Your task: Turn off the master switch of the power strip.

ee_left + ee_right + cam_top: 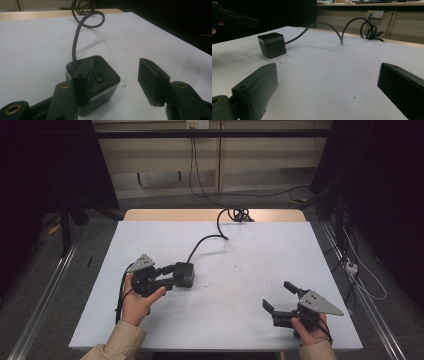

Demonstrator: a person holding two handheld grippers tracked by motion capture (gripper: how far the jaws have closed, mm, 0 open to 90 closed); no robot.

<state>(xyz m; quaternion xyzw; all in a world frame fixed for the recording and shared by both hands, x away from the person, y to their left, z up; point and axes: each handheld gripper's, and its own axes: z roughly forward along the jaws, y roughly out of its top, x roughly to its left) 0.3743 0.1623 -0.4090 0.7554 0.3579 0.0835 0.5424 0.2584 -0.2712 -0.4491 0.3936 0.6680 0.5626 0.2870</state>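
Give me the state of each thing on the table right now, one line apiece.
Black cube power strip: resting on the table, upright, not gripped.
Power cord: attached to the cube, running to a coil at the far edge.
Left tool: open, one jaw in front of the cube, the other clear of it.
Right tool: open, nothing between its jaws, away from the cube.

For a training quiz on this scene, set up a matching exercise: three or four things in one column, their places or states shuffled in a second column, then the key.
Things:
1. power cube
2. cable
3. left gripper
4. right gripper

Places or states:
A. coiled at the table's far edge
B. open, over bare table near the front right
C. sitting on the table, left of centre
D. open, jaws beside the cube

Pairs: 1-C, 2-A, 3-D, 4-B
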